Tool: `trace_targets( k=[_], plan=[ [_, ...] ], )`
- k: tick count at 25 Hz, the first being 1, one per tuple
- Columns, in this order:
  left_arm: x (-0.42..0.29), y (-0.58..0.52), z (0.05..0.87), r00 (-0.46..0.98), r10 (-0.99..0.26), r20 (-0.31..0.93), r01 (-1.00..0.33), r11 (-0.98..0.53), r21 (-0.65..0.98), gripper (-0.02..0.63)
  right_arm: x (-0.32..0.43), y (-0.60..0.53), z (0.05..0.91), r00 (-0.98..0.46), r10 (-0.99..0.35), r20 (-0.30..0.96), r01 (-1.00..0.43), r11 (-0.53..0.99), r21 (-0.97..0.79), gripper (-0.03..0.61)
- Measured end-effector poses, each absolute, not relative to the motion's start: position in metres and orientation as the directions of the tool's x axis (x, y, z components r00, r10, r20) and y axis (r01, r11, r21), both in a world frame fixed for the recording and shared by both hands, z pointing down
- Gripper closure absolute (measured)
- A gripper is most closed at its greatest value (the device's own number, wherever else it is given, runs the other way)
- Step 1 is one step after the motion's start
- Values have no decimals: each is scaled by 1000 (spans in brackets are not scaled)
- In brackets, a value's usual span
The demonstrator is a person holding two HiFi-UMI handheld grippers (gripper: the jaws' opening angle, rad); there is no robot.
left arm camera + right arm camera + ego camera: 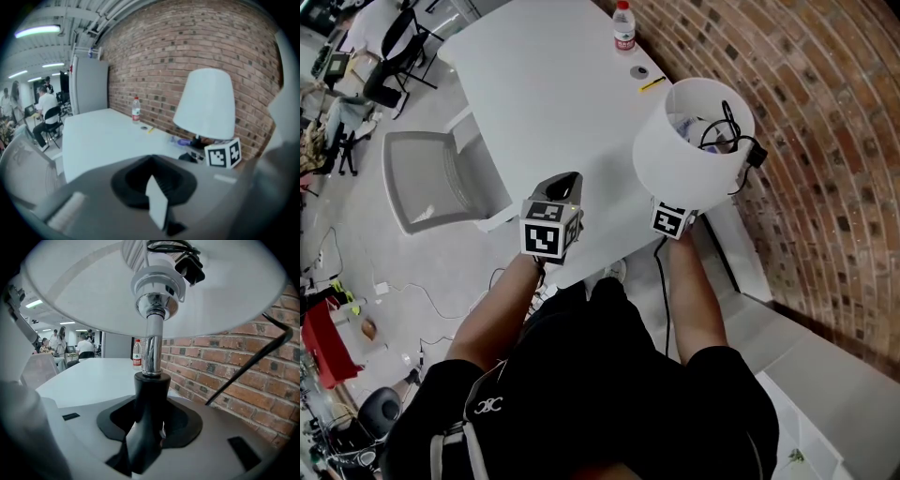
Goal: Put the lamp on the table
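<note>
- The right hand-held gripper (146,437) is clenched on the black lower stem of the lamp (692,141); a chrome tube (151,345) rises from that stem into the white shade.
- The lamp is upright and held off the surface (553,103), at its near right edge, close to the brick wall (825,141).
- A black cord (724,127) is bundled inside the top of the shade, and one strand hangs down past the person's right forearm.
- The left hand-held gripper (562,187) is to the left of the lamp, over the near edge of the surface, jaws pressed together with nothing between them.
- A bottle (623,26) stands at the far right of the surface, with a yellow pen (652,83) nearer.
- A grey chair (422,183) is left of the surface.
</note>
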State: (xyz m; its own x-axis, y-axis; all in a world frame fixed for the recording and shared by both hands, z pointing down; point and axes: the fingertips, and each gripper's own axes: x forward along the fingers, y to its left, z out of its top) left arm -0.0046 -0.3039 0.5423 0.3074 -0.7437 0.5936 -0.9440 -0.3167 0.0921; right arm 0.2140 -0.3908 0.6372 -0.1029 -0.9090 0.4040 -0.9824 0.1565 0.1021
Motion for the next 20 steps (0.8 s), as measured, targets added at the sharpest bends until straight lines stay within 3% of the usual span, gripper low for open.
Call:
trace_targets(
  k=[20],
  plan=[
    [14,-294,551,350,-707,615,-921,-381,86,614,218,-378,636,-112,-940,323,-992,126,22,431]
  ],
)
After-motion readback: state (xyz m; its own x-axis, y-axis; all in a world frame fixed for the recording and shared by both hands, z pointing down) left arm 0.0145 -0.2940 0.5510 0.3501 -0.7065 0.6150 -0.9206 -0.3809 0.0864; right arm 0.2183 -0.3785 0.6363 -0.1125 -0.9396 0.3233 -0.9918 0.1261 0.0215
